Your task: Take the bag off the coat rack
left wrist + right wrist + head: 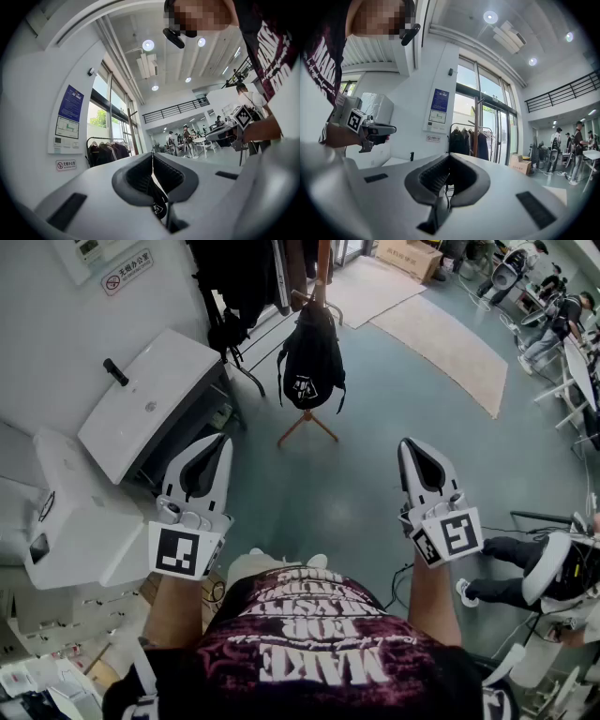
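A black bag (312, 357) hangs from a wooden coat rack (322, 273) that stands on splayed legs, at the top middle of the head view. Both grippers are held level, well short of it, one on each side. My left gripper (222, 440) has its jaws together with nothing between them. My right gripper (407, 445) is likewise shut and empty. In the left gripper view the closed jaws (152, 158) cover most of the bag (160, 207), which shows only as a dark patch below them. The right gripper view shows its shut jaws (449, 160) and the rack's pole (477, 129) beyond.
A white cabinet (150, 399) and a white machine (80, 521) stand at the left. A clothes rail with dark garments (246, 273) is behind the rack. Floor mats (450, 343) and a cardboard box (410, 254) lie beyond. People sit at desks on the right (553, 320).
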`<state>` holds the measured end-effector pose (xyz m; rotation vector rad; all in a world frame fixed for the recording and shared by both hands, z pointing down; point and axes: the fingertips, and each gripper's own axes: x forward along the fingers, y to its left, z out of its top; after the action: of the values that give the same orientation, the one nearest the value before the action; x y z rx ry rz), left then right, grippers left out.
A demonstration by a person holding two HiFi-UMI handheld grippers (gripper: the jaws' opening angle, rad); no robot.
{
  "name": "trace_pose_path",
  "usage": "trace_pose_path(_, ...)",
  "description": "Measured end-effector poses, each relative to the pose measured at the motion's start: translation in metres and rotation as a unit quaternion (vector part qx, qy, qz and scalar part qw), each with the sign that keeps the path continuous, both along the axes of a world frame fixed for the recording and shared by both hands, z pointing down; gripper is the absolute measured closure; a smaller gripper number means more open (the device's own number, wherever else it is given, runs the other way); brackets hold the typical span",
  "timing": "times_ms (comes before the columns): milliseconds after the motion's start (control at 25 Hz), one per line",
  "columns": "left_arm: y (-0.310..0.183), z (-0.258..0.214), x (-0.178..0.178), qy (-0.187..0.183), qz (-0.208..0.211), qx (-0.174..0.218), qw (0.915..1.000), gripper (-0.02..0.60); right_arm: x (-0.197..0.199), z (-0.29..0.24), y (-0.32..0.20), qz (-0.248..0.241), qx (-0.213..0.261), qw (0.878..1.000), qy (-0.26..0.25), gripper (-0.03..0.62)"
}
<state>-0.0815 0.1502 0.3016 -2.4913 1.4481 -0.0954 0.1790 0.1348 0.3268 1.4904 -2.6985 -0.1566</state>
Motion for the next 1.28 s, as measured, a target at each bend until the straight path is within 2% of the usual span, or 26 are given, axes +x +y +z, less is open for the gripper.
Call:
trace_pose_path(160,0.004,-0.001,0.000,0.004,0.018,-0.002,0.9998,0.574,-0.010,0.005,0.009,0.003,-0.010,1.000,0.005,0.589)
trace_pose_path(320,0.006,0.004,-0.017,-0.005,0.033,-0.008,0.9994,0.574,-0.031,0.017,0.015,0.006,-0.031,0.999,0.000,0.589)
trace_pose_path(440,0.006,0.009,-0.038,-0.009,0.036,-0.008,0.9993,0.574,-0.048,0.027,0.014,0.012,-0.046,0.999,-0.004,0.589)
trace_pose_path(560,0.007,0.017,-0.069,0.004,0.021,-0.016,0.9997,0.574,-0.067,0.030,0.016,0.015,-0.055,0.998,-0.015,0.589)
trace_pose_path(760,0.004,0.014,-0.116,0.022,0.002,0.011,0.9997,0.574,-0.095,0.022,0.021,0.013,-0.046,0.999,-0.007,0.584)
trace_pose_path(960,-0.002,0.029,-0.146,0.045,0.003,-0.021,0.9988,0.569,-0.109,0.021,0.028,0.048,-0.049,0.998,-0.008,0.484)
trace_pose_path(1040,-0.003,0.034,-0.153,0.046,0.014,-0.028,0.9984,0.528,-0.111,0.025,0.034,0.069,-0.054,0.996,-0.011,0.452)
trace_pose_path(1120,-0.004,0.038,-0.157,0.049,0.026,-0.035,0.9978,0.486,-0.112,0.031,0.043,0.088,-0.060,0.994,-0.011,0.430)
trace_pose_path(1280,-0.007,0.049,-0.161,0.069,0.042,-0.058,0.9951,0.456,-0.108,0.046,0.060,0.111,-0.085,0.990,-0.005,0.418)
